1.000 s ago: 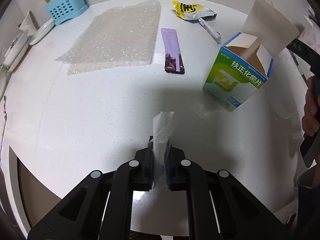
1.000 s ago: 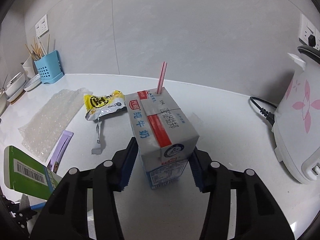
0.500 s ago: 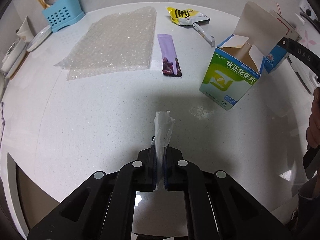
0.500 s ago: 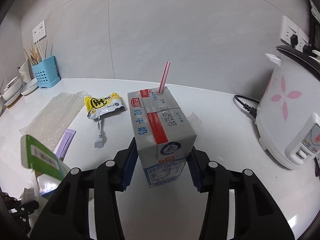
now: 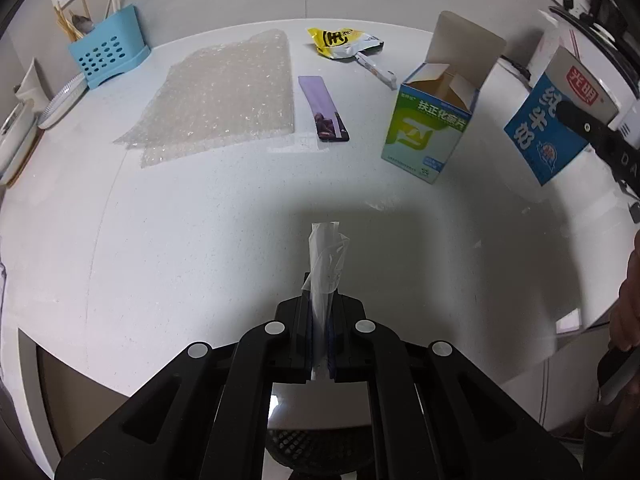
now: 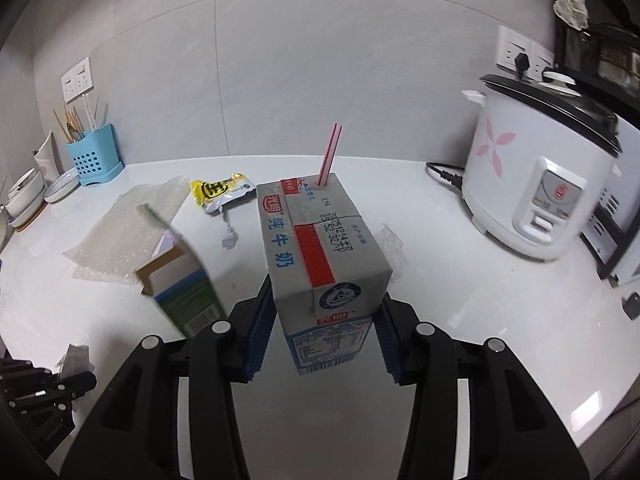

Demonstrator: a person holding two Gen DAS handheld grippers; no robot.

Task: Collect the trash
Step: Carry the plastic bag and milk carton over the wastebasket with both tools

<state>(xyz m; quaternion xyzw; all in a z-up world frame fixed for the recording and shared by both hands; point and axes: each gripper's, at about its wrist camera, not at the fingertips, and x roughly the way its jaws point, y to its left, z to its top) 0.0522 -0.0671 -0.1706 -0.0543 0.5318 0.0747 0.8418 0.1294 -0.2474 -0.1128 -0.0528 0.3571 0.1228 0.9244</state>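
My left gripper [image 5: 320, 312] is shut on a clear plastic wrapper [image 5: 326, 258] that sticks up from its pads above the white counter [image 5: 160, 240]. Between the blue pads of my right gripper [image 6: 322, 320] sits a grey and blue milk carton [image 6: 320, 252] with a red-striped straw [image 6: 330, 154], lifted off the counter; the carton [image 5: 554, 120] also shows at the far right of the left wrist view. On the counter lie an open green box [image 5: 430, 128], a purple sachet [image 5: 324, 108], a yellow snack bag [image 5: 340, 42] and a sheet of bubble wrap [image 5: 224, 96].
A white rice cooker [image 6: 536, 188] with its cord stands at the right, by a wall socket. A blue utensil holder [image 5: 106, 50] and stacked dishes [image 5: 60, 100] sit at the back left. A dark mesh bin [image 5: 316, 444] shows below the counter's front edge.
The right gripper has carried the milk carton up and toward the green box, which now stands close at its left. The left gripper has drawn back and risen a little with the wrapper.
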